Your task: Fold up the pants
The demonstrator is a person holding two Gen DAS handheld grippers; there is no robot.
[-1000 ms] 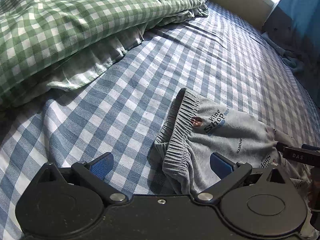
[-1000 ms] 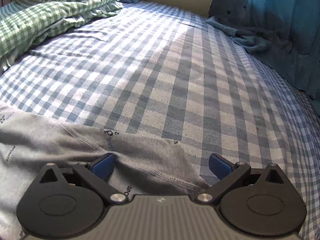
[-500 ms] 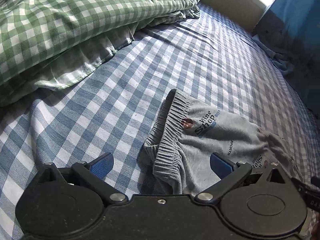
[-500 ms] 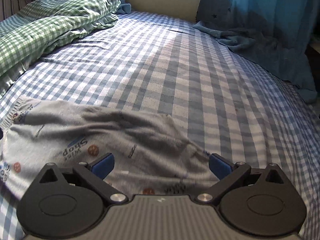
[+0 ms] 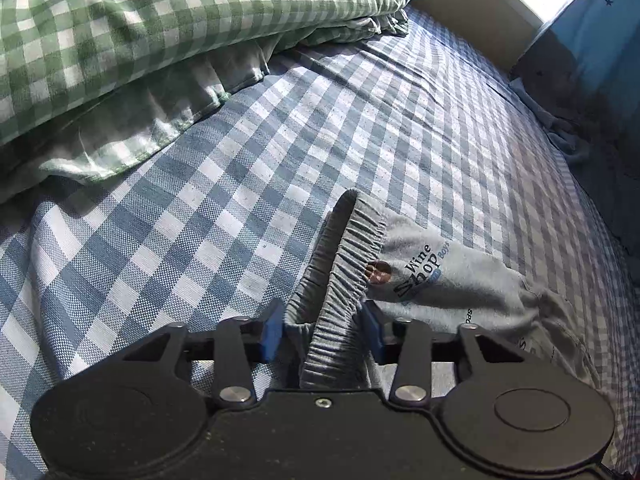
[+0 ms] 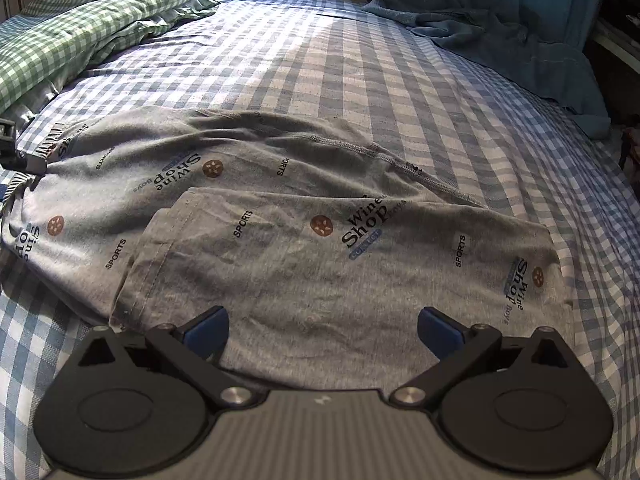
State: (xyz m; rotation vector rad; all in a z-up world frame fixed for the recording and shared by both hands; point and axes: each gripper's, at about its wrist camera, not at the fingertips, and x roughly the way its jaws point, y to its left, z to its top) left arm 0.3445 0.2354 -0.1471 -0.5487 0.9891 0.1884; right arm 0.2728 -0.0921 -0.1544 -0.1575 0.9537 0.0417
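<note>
Grey printed pants (image 6: pixel 304 220) lie spread across the blue checked bed, one leg folded over the other. In the left wrist view the ribbed waistband (image 5: pixel 336 280) runs between the blue pads, and my left gripper (image 5: pixel 324 334) is shut on it. My right gripper (image 6: pixel 322 326) is open and empty, hovering just above the near edge of the pants. The left gripper's tip shows at the far left edge of the right wrist view (image 6: pixel 10 148), at the waistband end.
A green checked duvet (image 5: pixel 140 40) is heaped at the left of the bed. A blue curtain and crumpled blue cloth (image 6: pixel 520 52) lie at the far right. The blue checked sheet (image 6: pixel 360 60) stretches beyond the pants to the headboard.
My left gripper has closed on the waistband; it was open before. My right gripper has pulled back, so the whole pants now show in its view.
</note>
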